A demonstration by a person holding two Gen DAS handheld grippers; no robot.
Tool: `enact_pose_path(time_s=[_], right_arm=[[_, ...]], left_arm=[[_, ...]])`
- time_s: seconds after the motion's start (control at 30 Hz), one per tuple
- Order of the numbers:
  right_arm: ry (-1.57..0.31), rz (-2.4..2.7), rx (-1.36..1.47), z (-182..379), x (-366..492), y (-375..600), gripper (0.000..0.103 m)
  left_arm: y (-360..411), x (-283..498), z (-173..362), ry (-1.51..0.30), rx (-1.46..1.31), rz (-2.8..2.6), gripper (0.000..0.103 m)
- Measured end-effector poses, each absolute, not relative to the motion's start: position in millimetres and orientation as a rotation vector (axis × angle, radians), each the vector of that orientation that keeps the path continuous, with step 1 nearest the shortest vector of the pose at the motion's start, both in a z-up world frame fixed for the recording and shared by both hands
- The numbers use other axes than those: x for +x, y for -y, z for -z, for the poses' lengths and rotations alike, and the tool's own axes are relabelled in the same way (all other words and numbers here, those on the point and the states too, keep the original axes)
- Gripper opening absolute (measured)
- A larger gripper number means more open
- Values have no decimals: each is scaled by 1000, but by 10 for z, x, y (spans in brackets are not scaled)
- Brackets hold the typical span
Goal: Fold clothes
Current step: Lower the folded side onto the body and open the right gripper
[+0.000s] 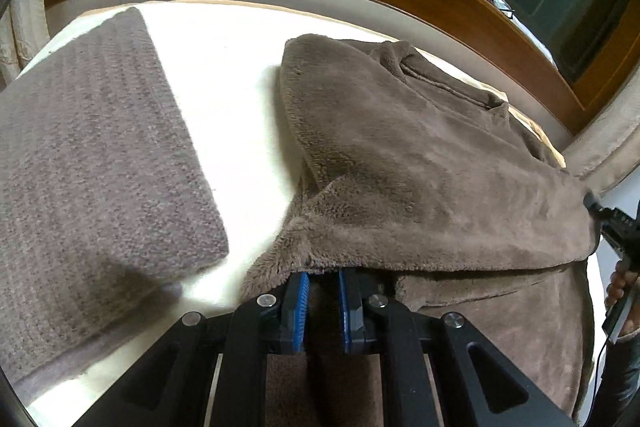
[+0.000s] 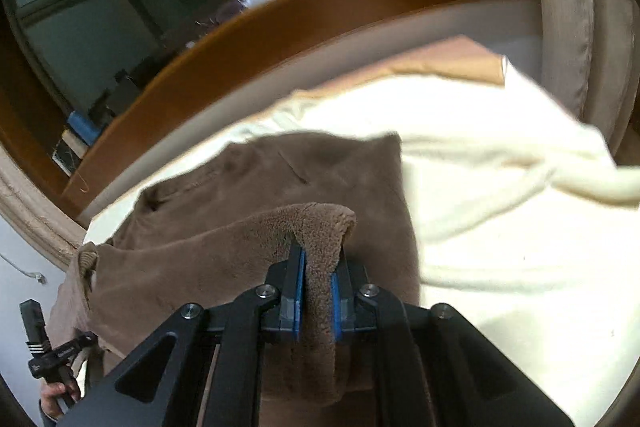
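Both claws are clenched on the brown fleece garment [image 1: 420, 167], which lies spread on the cream-covered bed [image 1: 224, 75]. The left claw [image 1: 323, 291] grips one edge with the pile bunched over its blue pads; the right claw [image 2: 318, 283] pinches a thick fold that rises between its pads and droops forward over them.

The likely trouble is slippage: plush, springy fleece compresses unevenly, so a quick sweep could pull a corner free and leave the fold crooked. If one claw travels ahead of the other, the hem would skew. The heavy cloth may also drag the loose cream sheet [image 2: 500, 163] beyond the right claw.

A folded grey knit [image 1: 92, 163], coarse and rectangular, lies to the left claw's left, apart from the fleece.
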State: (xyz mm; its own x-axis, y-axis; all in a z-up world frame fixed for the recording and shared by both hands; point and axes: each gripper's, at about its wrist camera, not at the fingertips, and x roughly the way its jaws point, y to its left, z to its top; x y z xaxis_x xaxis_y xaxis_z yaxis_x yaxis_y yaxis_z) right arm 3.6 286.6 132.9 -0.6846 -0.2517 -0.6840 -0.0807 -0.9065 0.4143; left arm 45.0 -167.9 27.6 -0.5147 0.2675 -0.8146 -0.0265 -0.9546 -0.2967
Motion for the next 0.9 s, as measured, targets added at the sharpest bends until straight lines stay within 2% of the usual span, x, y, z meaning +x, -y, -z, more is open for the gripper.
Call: enact_pose_path(time_s=[0.1,0.17,0.27,0.37,0.6,0.7,0.9], right_arm=[[670,2697,1233,-1173,29,-2932,14],[677,2700,1251,-1119,12,-2970,33],[683,2704,1254,-1073,5,-3031,49],[565,2814,1221,-1179,108,-3056,67],[62,3033,958,-1685,451,-2599,67],[-11,2951,941,-1720,464,-2406,67],[28,2716,1164,-1279,300,-2282,67]], left_arm=[[1695,423,-272,388,-1441,-2570,14],[1728,442,-273,398,-1439,-2570,14],[1737,463,-278,395,-1435,-2576,14],[1739,476,-279,395,-1431,-2577,14],[1766,485,-255,438,-1421,-2573,14],[1778,490,-249,460,-1414,-2570,14],[1771,442,-205,504,-1394,-2556,14]])
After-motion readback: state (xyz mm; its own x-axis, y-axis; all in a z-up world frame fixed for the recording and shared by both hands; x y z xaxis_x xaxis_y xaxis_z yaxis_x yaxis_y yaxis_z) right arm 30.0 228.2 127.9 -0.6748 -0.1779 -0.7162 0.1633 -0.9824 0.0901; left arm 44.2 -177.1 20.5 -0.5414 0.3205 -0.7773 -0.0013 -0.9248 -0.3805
